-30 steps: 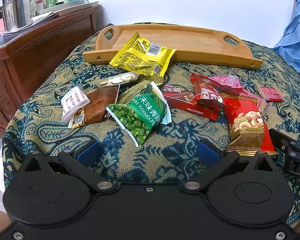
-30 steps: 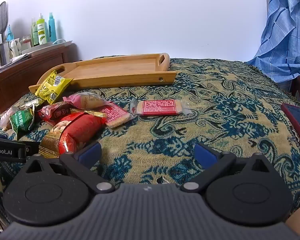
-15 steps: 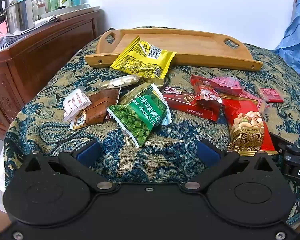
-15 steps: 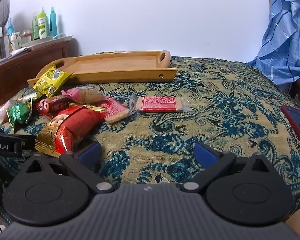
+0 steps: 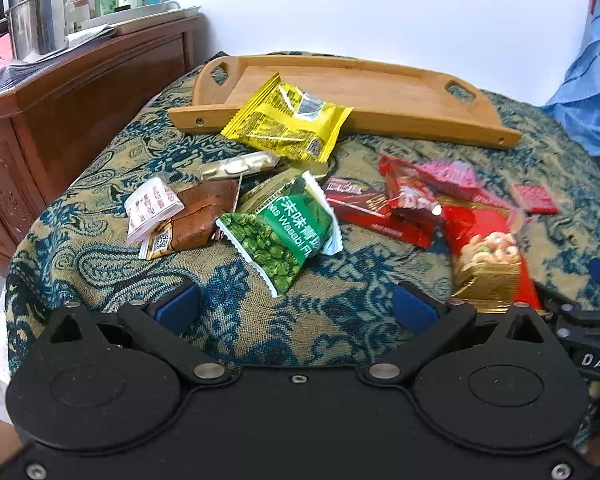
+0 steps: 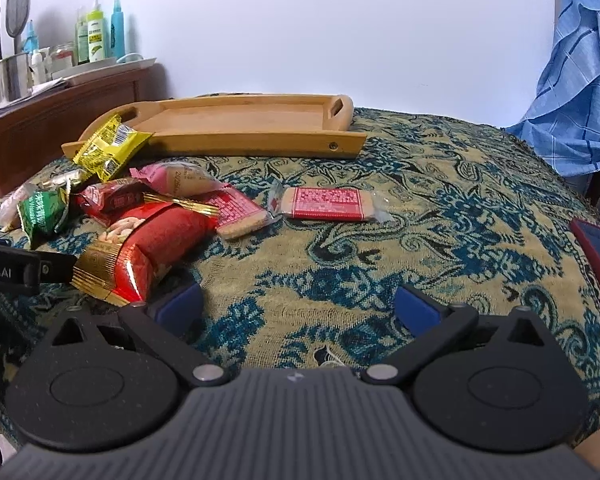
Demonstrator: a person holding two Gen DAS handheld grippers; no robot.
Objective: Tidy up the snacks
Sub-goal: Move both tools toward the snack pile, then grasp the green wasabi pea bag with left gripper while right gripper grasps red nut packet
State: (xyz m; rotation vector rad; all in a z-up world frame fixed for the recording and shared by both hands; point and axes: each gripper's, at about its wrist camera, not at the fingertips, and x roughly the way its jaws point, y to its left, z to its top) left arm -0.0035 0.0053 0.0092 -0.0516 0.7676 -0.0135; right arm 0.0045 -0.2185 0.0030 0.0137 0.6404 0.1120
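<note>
Snacks lie loose on the patterned cloth, none yet on the wooden tray (image 5: 380, 92), which sits beyond the pile from both tools. Left gripper (image 5: 296, 304): fingers spread wide, nothing between them; green wasabi-pea packet (image 5: 284, 232) lies just ahead of its gap, brown wrapped bar (image 5: 196, 220) ahead and off its left finger, yellow packet (image 5: 288, 122) farther on, leaning against the tray's near rail. Right gripper (image 6: 300, 306): also wide, holding nothing; red nut bag (image 6: 140, 248) just beside its left finger, clear-wrapped red biscuit pack (image 6: 324, 204) ahead and alone. Handling judgement: all are light, crinkly film pouches, slippery and puffed with air; contents (peas, nuts, biscuits) crush easily, so a gentle squeeze. Best hold is probably a crimped end seal or a raised corner, e.g. the pea packet's near serrated edge. The biscuit pack is flat and stiff; pinch across its narrow width. Overlapped red wrappers may drag neighbours.
</note>
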